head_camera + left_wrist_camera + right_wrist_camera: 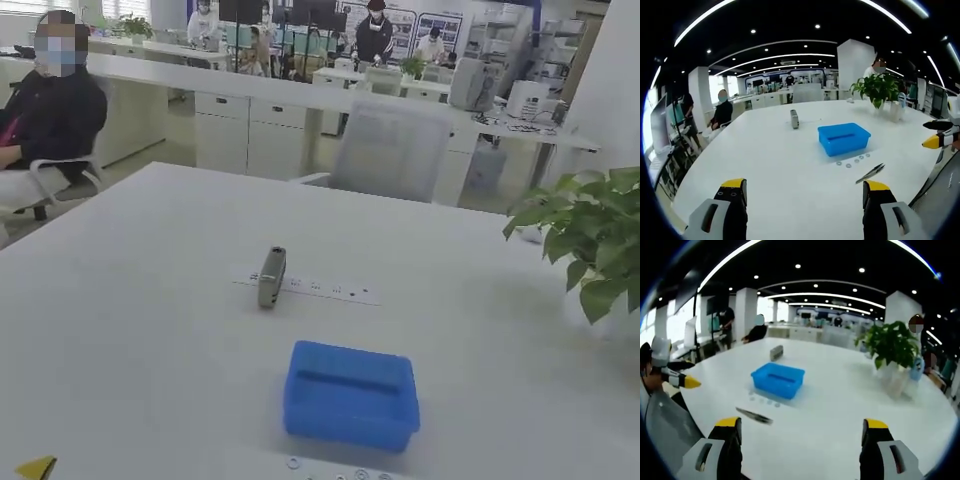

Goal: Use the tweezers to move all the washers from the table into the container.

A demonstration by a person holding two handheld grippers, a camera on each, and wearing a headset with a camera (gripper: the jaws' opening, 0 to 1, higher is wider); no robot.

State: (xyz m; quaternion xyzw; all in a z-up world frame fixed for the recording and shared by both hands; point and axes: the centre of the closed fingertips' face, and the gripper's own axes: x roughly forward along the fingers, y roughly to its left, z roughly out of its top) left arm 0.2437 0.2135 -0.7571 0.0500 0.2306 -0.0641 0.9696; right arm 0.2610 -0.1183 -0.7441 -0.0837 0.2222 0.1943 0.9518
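Standing by the white table [150,330], I've got both grippers hovering over its near edge. The left gripper [804,186] has its jaws spread wide with nothing between them. The right gripper [802,423] is the same, wide apart and empty. The tweezers [870,173] lie flat on the tabletop, untouched, close to the near edge. A handful of washers [852,161] sit in a loose little row on the table just in front of the blue container [843,138], between it and the tweezers. Further back a small grey device [271,276] lies on the table, and a leafy plant [590,235] stands off to the right. A person [50,110] sits in a chair at the far left.
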